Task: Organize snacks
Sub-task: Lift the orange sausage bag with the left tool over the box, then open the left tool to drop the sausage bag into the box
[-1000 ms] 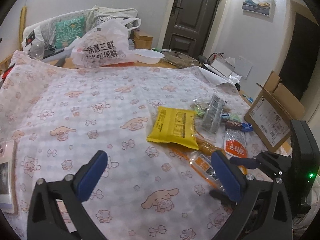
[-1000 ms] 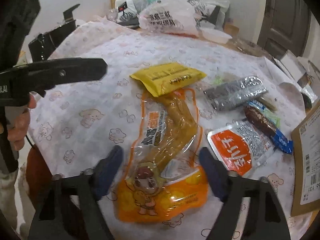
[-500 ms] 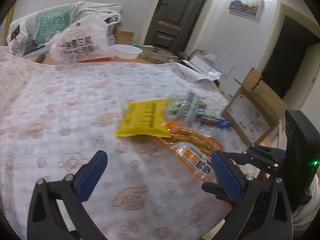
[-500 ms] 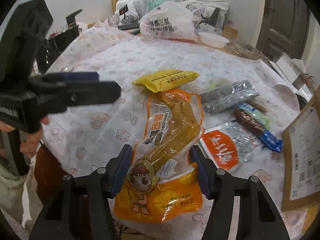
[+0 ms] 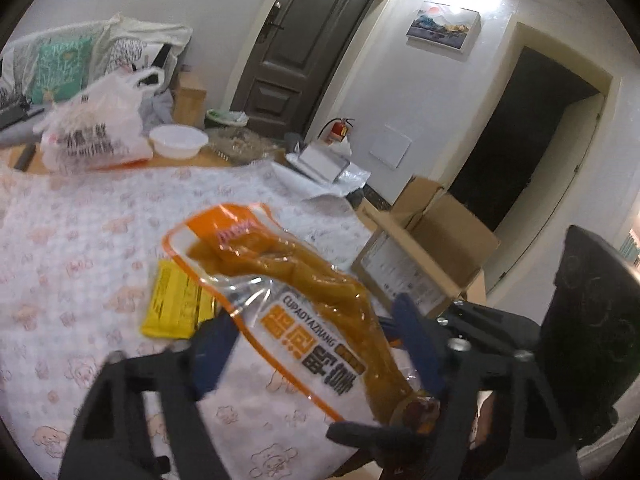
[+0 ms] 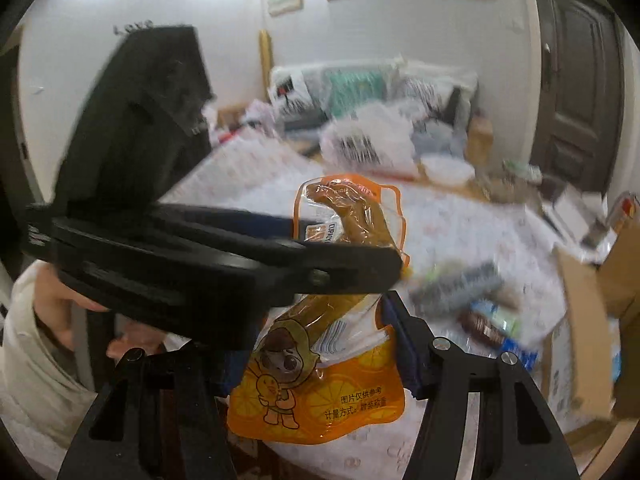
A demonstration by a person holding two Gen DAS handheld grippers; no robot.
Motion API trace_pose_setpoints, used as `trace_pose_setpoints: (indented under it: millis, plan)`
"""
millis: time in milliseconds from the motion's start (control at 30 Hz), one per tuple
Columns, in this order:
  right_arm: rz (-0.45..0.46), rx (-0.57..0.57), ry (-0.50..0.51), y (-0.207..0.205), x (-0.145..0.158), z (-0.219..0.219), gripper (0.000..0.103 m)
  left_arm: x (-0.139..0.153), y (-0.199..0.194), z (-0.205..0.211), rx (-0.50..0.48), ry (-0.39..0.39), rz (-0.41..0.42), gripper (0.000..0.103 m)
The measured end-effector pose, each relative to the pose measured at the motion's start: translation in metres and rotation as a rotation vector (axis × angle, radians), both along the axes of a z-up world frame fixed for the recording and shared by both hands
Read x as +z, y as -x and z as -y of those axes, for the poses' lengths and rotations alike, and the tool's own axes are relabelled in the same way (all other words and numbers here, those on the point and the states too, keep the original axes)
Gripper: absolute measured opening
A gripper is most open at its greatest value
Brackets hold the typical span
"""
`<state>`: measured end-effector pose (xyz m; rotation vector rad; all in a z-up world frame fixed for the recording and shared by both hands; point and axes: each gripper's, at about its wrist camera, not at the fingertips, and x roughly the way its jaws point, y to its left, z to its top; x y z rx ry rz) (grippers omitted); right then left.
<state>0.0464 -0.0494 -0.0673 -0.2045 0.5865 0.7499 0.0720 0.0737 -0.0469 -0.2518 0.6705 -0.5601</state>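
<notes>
Left wrist view: looks forward along its fingers, facing the dark door (image 5: 304,44) and cardboard box (image 5: 432,248). Right wrist view: faces across the table (image 6: 452,224) toward the far wall. Both views share, at close range, the orange snack pouch (image 5: 304,312) (image 6: 320,380) and the white plastic bag (image 5: 96,132) (image 6: 364,140).

Home living room: dark entry door (image 5: 308,40), framed picture (image 5: 442,26), cartoon-print tablecloth (image 5: 80,240), cardboard box (image 5: 432,248).

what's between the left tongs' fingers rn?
The orange snack pack, held up by the right tongs; it spans the gap of the left tongs. Clearest in the left wrist view.
</notes>
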Motion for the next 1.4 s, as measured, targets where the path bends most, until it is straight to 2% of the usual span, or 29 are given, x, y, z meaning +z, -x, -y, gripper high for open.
trace_pose_setpoints:
  millis: [100,300,467,633,833,967,1233,1400]
  plan:
    - [0.040,0.009,-0.024,0.002,0.017,0.005,0.056,0.021,0.004,0.008,-0.001,-0.007,0.039,0.049]
    - [0.102,0.018,-0.074,0.003,0.044,0.038,0.056,0.062,0.007,0.048,-0.009,-0.096,0.119,0.047]
    - [0.141,-0.016,-0.105,-0.006,0.065,0.089,0.056,0.093,-0.006,0.107,-0.058,-0.162,0.174,0.046]
    - [0.153,-0.086,-0.106,-0.020,0.073,0.152,0.057,0.107,-0.030,0.179,-0.143,-0.207,0.193,0.045]
    - [0.135,-0.176,-0.083,-0.044,0.064,0.220,0.058,0.096,-0.065,0.253,-0.237,-0.248,0.166,0.045]
    - [0.102,-0.217,-0.047,-0.061,0.044,0.248,0.059,0.080,-0.086,0.289,-0.268,-0.281,0.138,0.045]
    - [0.045,-0.247,-0.014,-0.080,0.014,0.269,0.062,0.052,-0.115,0.316,-0.291,-0.309,0.066,0.045]
    - [0.066,-0.274,0.052,-0.089,0.007,0.266,0.062,0.043,-0.120,0.322,-0.303,-0.324,0.055,0.045]
